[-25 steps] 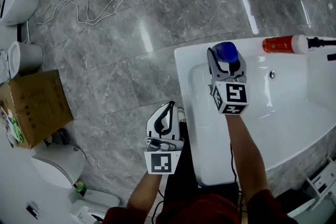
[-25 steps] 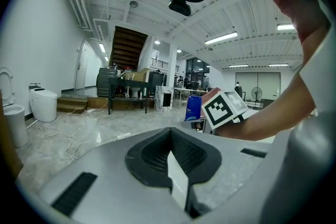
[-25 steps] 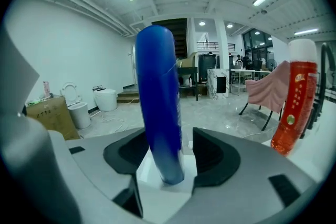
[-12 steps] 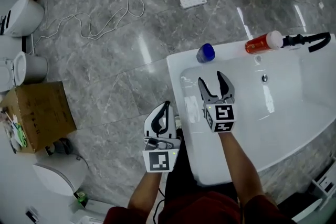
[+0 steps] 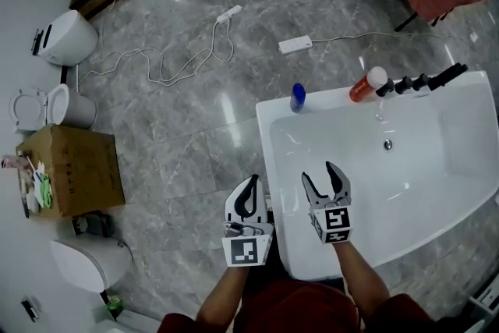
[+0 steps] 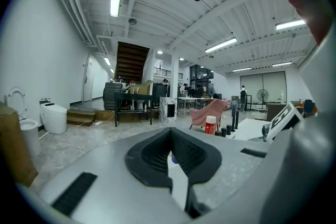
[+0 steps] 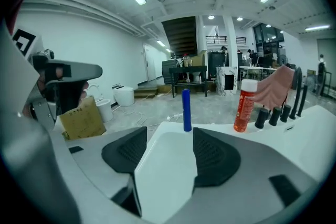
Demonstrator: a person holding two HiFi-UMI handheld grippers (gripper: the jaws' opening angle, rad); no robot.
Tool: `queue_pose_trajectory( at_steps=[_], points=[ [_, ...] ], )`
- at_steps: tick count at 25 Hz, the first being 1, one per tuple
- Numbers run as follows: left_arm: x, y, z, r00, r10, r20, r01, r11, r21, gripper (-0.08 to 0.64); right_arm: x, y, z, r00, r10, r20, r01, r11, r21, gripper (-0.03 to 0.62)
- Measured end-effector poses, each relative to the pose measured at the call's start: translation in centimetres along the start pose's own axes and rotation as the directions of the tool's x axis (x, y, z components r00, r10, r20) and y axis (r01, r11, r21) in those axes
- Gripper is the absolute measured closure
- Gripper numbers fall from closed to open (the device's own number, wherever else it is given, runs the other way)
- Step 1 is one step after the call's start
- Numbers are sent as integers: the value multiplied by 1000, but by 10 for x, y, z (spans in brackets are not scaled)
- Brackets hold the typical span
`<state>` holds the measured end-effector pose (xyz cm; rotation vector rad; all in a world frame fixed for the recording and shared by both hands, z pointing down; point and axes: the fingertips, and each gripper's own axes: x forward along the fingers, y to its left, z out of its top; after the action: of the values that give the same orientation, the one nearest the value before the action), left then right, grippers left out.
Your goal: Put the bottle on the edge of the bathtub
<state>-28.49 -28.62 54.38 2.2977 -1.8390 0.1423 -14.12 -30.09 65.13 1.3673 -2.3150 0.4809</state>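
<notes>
Grey marble floor (image 5: 195,136) fills most of the head view, with the white bathtub (image 5: 265,160) at lower right.

Right gripper (image 5: 321,177): held over the near end of the tub basin. Jaws are seen wide apart in its own view, with nothing between the pads; only tub surface is seen through the gap.

Left gripper (image 5: 249,187): held over the floor just beside the tub's left wall. Jaws are seen closed together and nothing is gripped.

Blue bottle (image 5: 297,97): standing upright on the tub rim at the far left corner, upper centre of the head view. It is well apart from both grippers and untouched.

Other items noted: a red bottle with white cap (image 5: 365,85) further right on the same rim, next to black tap fittings (image 5: 421,79). A cardboard box (image 5: 74,170) is at the left edge and a power strip (image 5: 295,45) lies on the floor above the tub.

Step in hand, as judged: the placement looks complete, since the bottle is on the edge and free of the jaws. What remains is withdrawal.

Next move, as judged: the right gripper is to be kept open and drawn clear of the basin. No reach toward the far rim is called for, so that the narrow upright bottle is not knocked.
</notes>
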Motion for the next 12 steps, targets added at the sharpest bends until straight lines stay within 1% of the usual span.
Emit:
queue_pose_trajectory(
  at_steps=[4, 9, 12],
  points=[
    [-39, -24, 23, 1000, 18, 21, -17, 1000, -9, 555, -61, -9, 19, 999, -9, 52, 9, 1000, -3, 330],
    [-75, -48, 45, 996, 62, 59, -63, 998, 23, 555, -118, -24, 49, 989, 3, 147, 3, 999, -38, 330],
    [-99, -61, 62, 994, 80, 70, -82, 996, 33, 555, -154, -28, 68, 980, -1, 197, 14, 998, -60, 330]
  ],
)
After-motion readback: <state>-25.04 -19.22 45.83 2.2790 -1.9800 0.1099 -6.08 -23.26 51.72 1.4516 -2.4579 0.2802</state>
